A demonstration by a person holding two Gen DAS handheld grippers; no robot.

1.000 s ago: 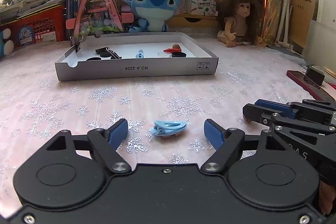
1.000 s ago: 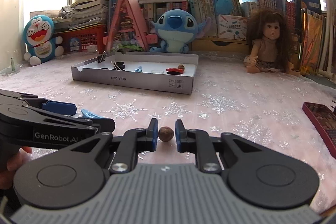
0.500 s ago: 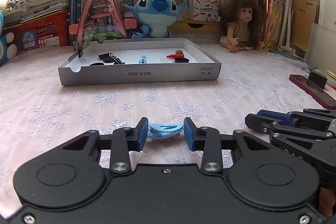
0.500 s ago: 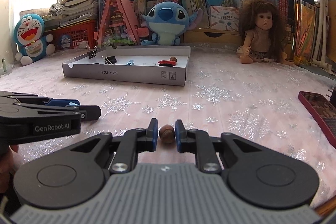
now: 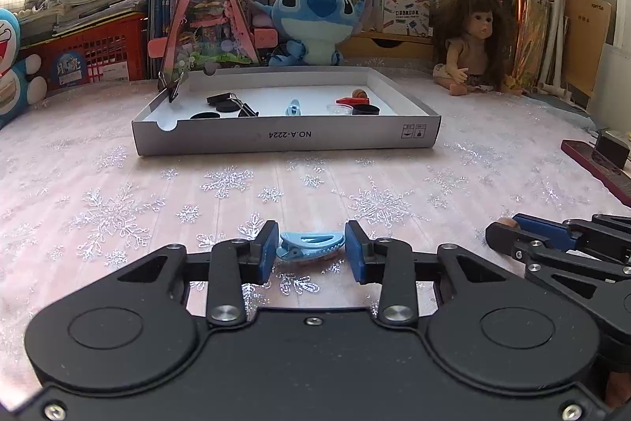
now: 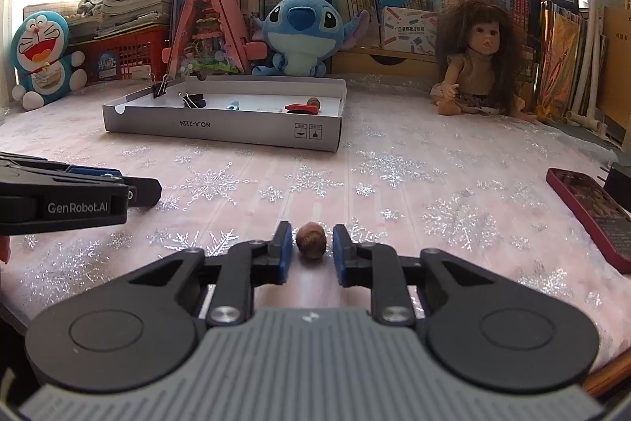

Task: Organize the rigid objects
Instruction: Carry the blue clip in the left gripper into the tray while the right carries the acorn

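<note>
- The left gripper (image 5: 311,250) had its two blue pads (image 5: 265,252) pressed against the ends of one light-blue hair clip (image 5: 310,244), which lay crosswise between them, just over the tablecloth (image 5: 118,192).
- The right gripper (image 6: 312,252) stood narrow around one small brown nut (image 6: 311,240); thin gaps showed on both sides, so whether the pads touched it could not be told.
- In the left wrist view the right gripper's fingertips (image 5: 508,233) entered from the right edge with the brown nut peeking at their tip; in the right wrist view the left gripper came in from the left edge, and the clip was hidden behind it.
- Farther back, one shallow white cardboard tray (image 5: 284,139) sat on the cloth, well apart from both grippers.
- Inside it lay a second blue clip (image 5: 294,107), a second brown nut (image 5: 359,93), one red piece (image 5: 353,100), one loose binder clip (image 5: 242,107) and several flat black discs (image 5: 205,115) whose count was hard to make out; another binder clip (image 5: 173,85) gripped the tray's left wall.
- One dark red phone (image 6: 591,212) lay at the right, cut off by the frame edge.
- Behind the tray stood one blue Stitch plush (image 5: 313,22) and one doll (image 5: 477,42).
</note>
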